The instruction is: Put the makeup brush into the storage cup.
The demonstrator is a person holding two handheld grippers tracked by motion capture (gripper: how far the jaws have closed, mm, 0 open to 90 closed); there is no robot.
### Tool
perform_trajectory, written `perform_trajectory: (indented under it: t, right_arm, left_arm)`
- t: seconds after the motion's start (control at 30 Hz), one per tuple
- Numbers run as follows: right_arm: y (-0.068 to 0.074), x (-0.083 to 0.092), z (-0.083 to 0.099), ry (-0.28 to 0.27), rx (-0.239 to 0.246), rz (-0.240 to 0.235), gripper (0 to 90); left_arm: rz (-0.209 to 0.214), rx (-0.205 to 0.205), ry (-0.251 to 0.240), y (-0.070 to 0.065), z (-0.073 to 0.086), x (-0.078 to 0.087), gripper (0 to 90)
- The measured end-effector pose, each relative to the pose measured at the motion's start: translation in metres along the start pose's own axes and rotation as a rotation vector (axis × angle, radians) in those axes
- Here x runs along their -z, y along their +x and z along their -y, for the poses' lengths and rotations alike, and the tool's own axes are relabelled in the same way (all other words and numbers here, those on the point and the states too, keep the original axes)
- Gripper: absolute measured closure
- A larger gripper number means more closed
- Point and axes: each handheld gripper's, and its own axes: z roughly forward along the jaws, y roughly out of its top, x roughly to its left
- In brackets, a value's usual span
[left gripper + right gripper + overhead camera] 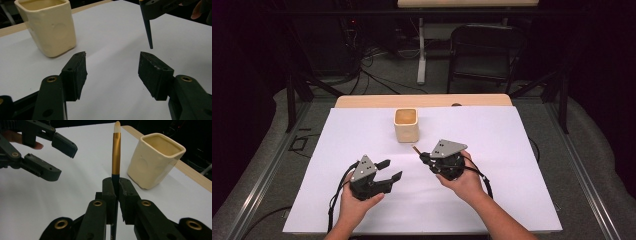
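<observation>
Right gripper [115, 187] is seen clamped on a thin brush [115, 157], jaws pressed tight vs. the dark handle just below the gold ferrule; the pale bristle tip is pointed up and away from the jaws in the right gripper view, and the rest of the handle runs back down btwn the jaw arms. In the high view the right gripper [422, 156] is held in the person's right hand [464, 180] over the white table sheet [512, 150], w/ the brush tip [414, 148] poking out toward the cream square cup [406, 125], near its base but apart from it. Cup is stood upright on the sheet near the far edge, opening up. Left gripper [389, 170] is held wide open w/ nothing btwn its pads [75, 72]; it sits just beside the right one, jaws aimed toward it. In the left gripper view the brush's pointed dark handle end [149, 35] is seen hanging above the sheet, beyond the gap, not touched.
</observation>
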Motion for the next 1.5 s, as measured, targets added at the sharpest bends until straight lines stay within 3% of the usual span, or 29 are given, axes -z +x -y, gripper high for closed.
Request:
perform_trajectory:
  t: [0.13,0.33,0.47,0.87,1.2,1.5]
  right_arm:
    - [-0.004,0.001,-0.001,-0.024,-0.038,-0.011,83.1]
    - [-0.003,0.0,-0.002,-0.033,-0.042,-0.012,83.1]
    - [-0.001,-0.001,-0.003,-0.041,-0.038,-0.009,83.1]
    - [0.0,-0.003,-0.004,-0.055,-0.043,-0.005,83.1]
    - [0.003,-0.007,-0.006,-0.091,-0.074,-0.002,83.1]
    - [0.007,-0.011,-0.009,-0.113,-0.081,-0.004,83.1]
  left_arm:
    - [0.01,-0.017,0.008,-0.003,-0.004,-0.003,40.6]
    - [0.029,-0.021,0.019,-0.007,-0.008,-0.008,42.4]
    - [0.049,-0.004,0.005,-0.008,-0.01,-0.01,44.9]
    - [0.048,0.022,-0.031,-0.005,-0.016,-0.005,54.7]
    - [0.077,0.017,-0.007,-0.01,-0.019,-0.015,58.8]
    - [0.101,0.046,0.013,-0.011,-0.02,-0.027,65.7]
